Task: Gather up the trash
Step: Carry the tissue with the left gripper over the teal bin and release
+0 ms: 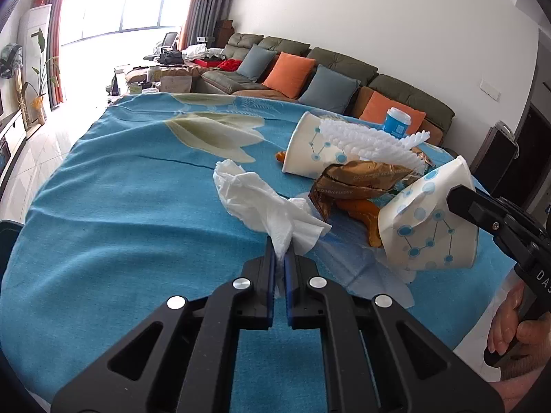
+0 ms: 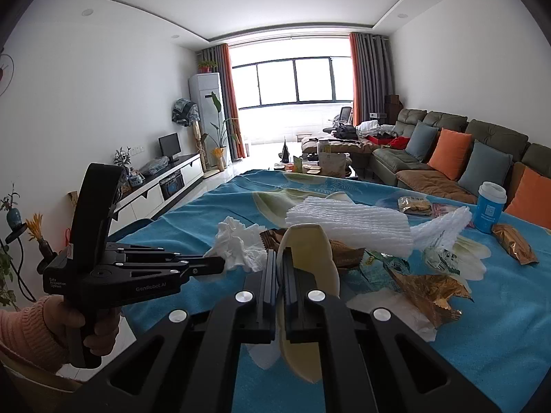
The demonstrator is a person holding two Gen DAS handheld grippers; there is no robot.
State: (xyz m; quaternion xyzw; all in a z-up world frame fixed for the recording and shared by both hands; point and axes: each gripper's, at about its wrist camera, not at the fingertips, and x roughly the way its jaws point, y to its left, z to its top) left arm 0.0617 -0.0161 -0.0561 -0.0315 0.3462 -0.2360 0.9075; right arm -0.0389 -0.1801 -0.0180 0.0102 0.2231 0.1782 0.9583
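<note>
My left gripper (image 1: 280, 246) is shut on a crumpled white tissue (image 1: 261, 199), which it holds just above the blue tablecloth (image 1: 120, 189). My right gripper (image 2: 279, 253) is shut on the rim of a white paper cup (image 2: 306, 244) with blue dots; the same cup shows in the left wrist view (image 1: 427, 227), squashed at the rim. The left gripper (image 2: 220, 264) and the tissue (image 2: 237, 244) also show in the right wrist view. Other trash lies around: a second paper cup on its side (image 1: 310, 148), a white foam net (image 1: 368, 141), brown snack wrappers (image 1: 354, 179).
A blue lidded cup (image 2: 489, 211) stands at the table's far right edge. More wrappers (image 2: 430, 289) and a flat tissue (image 2: 389, 309) lie on the right. A green sofa with cushions (image 2: 447, 158) runs along the right; a TV cabinet (image 2: 165, 182) stands on the left.
</note>
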